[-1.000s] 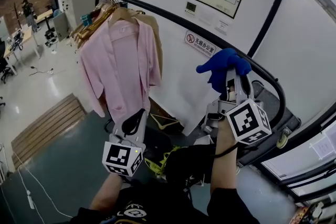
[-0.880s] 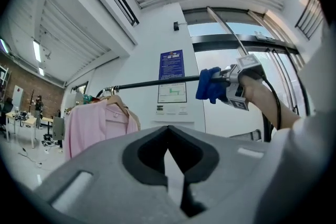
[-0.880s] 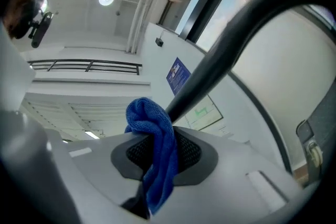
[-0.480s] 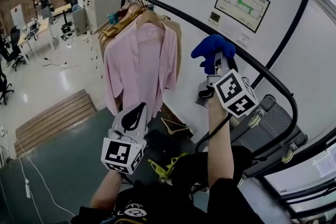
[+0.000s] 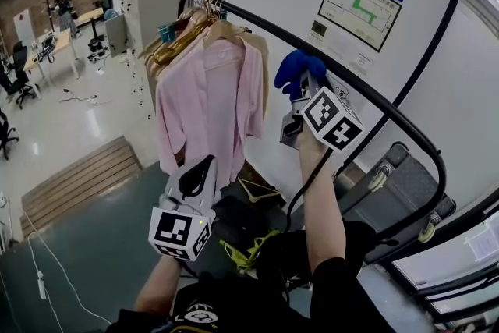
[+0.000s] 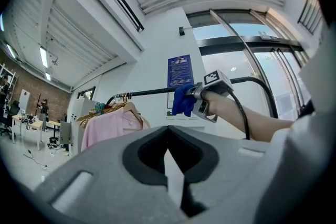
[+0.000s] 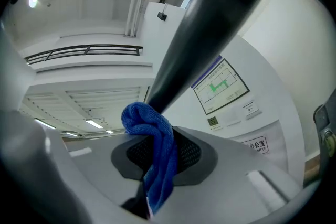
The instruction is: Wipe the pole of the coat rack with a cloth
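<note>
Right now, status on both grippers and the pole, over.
Right gripper shut on blue cloth, cloth against the pole. Left gripper shut, empty, held low. Hangers and pink shirt crowd the pole's far end.

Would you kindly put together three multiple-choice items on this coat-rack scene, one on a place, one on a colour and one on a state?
1. Where is the cloth?
A. Against the pole.
B. On the floor.
C. Folded on a desk.

2. What colour is the cloth?
A. Red.
B. White.
C. Blue.

3. What state is the right hand-held gripper in?
A. Open and empty.
B. Shut on the cloth.
C. Open round the pole.

Answers:
1 A: the right gripper view shows the cloth touching the pole.
2 C: the cloth is blue in every view.
3 B: the jaws pinch the cloth between them.
</note>
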### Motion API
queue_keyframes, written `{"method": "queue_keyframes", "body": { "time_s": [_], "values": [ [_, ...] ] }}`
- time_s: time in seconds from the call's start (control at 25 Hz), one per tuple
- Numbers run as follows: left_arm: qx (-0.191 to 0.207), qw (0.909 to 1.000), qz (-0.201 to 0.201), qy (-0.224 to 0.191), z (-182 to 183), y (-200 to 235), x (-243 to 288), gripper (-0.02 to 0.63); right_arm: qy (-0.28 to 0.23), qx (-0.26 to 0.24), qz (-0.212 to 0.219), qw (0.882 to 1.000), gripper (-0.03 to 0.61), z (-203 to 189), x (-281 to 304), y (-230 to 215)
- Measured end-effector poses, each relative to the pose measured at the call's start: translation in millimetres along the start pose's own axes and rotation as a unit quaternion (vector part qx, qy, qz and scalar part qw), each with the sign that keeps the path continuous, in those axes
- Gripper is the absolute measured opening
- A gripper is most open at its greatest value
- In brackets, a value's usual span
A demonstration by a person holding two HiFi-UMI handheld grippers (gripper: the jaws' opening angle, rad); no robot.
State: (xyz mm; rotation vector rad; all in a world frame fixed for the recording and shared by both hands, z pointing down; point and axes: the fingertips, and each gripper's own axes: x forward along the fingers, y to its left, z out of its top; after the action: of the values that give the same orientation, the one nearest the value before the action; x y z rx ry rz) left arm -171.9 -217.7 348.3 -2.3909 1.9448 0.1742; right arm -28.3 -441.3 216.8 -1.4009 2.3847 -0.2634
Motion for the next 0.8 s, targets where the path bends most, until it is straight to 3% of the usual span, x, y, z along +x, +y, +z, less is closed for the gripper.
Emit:
{"method": "queue_keyframes", "body": {
  "time_s": [0.24, 0.8],
  "values": [
    [-0.004, 0.9996, -0.029, -0.005, 2.9, -13.1, 16.4, 0.005, -0.023, 0.003, -0.012, 1.0, 0.069, 23.3, -47.8, -18.5],
    [-0.026, 0.9838, -0.177, -0.006, -4.8, -120.8, 64.8, 0.005, -0.095, -0.031, -0.098, 0.99, 0.069, 102.5, -215.1, -100.5]
  ]
}}
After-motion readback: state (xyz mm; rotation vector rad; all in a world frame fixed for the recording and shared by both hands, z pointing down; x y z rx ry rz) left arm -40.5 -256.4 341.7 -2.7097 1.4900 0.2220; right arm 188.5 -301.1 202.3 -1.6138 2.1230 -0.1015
